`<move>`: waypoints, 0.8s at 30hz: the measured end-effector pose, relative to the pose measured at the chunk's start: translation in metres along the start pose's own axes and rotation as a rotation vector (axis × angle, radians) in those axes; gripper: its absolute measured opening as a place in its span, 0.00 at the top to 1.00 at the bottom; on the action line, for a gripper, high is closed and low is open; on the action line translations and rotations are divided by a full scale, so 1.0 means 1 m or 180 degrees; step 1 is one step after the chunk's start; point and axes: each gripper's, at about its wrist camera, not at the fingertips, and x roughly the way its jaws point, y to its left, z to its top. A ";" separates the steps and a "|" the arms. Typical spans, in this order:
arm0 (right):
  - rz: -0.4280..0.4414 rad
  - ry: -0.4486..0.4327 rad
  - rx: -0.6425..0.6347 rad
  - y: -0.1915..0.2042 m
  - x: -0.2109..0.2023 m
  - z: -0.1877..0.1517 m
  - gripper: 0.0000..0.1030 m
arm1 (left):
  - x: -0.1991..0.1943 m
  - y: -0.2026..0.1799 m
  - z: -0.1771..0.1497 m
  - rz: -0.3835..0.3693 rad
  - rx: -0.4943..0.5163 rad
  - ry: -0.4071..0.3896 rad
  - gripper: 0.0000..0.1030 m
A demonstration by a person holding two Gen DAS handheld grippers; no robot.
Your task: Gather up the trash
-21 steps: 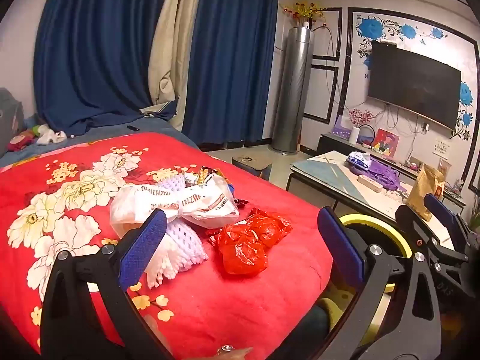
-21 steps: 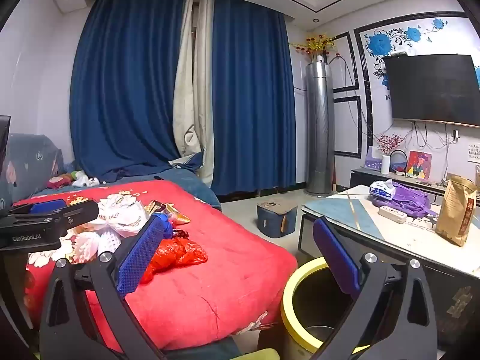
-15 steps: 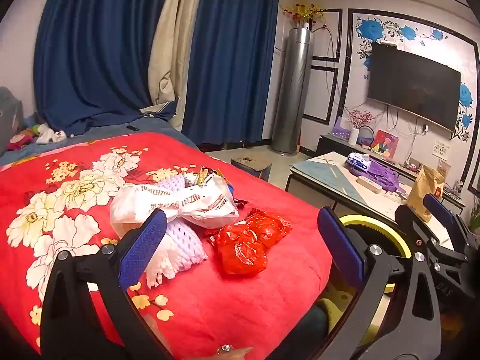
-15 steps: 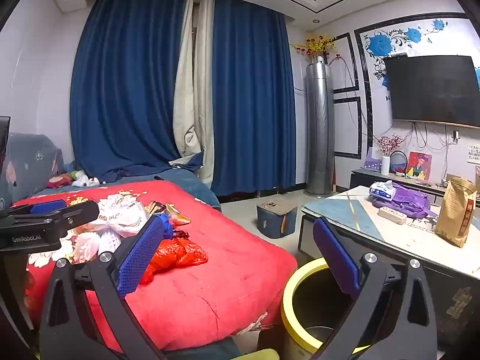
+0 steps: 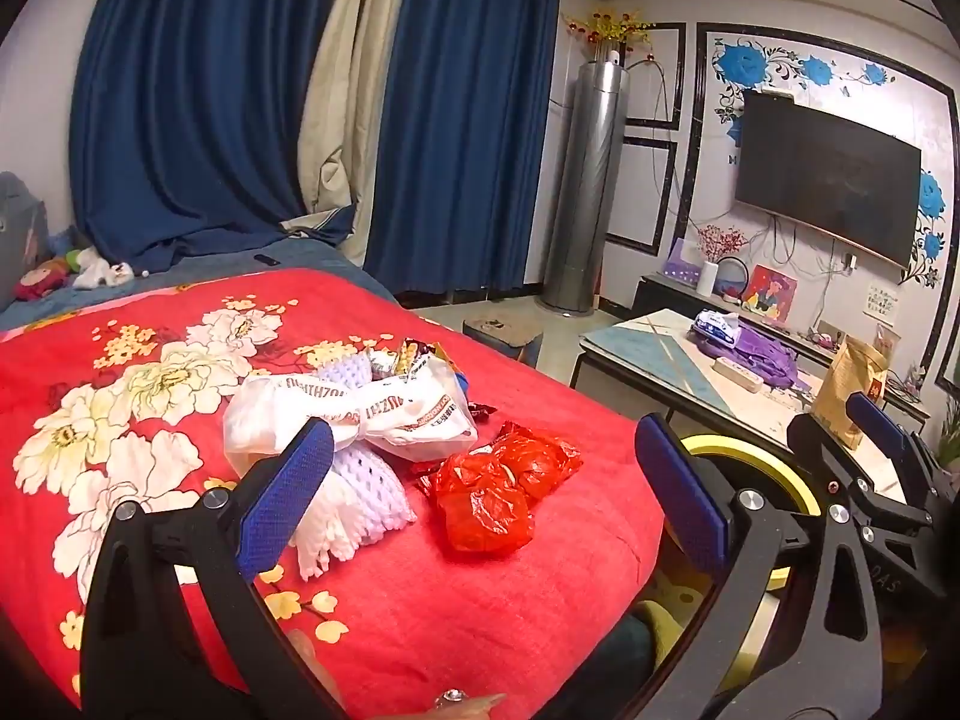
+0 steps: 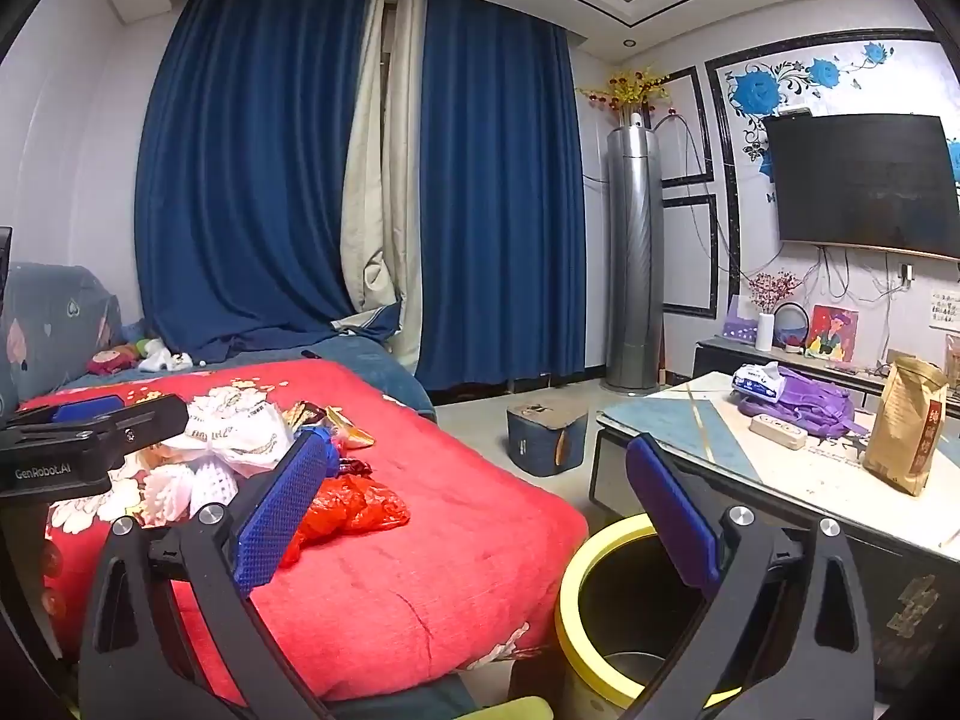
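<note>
A pile of trash lies on the red flowered bedspread (image 5: 120,360): a crumpled red plastic bag (image 5: 498,492), a white printed plastic bag (image 5: 360,414), white foam fruit nets (image 5: 354,498) and snack wrappers (image 5: 414,354). My left gripper (image 5: 480,492) is open and empty, held just short of the red bag. My right gripper (image 6: 474,510) is open and empty, above the bed's edge beside a yellow-rimmed trash bin (image 6: 606,594). The red bag (image 6: 354,507) and white bag (image 6: 234,432) also show in the right wrist view. The bin's rim (image 5: 750,462) shows past the bed's corner.
A low coffee table (image 6: 678,420) to the right holds a purple bag (image 6: 804,402), tissues, a power strip and a brown paper bag (image 6: 906,426). A small blue stool (image 6: 546,438) stands on the floor. Blue curtains, a tower air conditioner and a wall television lie beyond.
</note>
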 end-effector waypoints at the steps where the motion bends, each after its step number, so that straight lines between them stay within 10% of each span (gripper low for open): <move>1: -0.0013 -0.0008 -0.0001 0.007 -0.001 -0.001 0.06 | 0.002 0.002 -0.002 0.0001 -0.0006 -0.0002 0.10; 24: -0.0018 -0.0008 -0.0008 0.005 -0.006 0.001 0.06 | 0.001 0.002 -0.002 -0.0001 -0.0012 -0.0016 0.10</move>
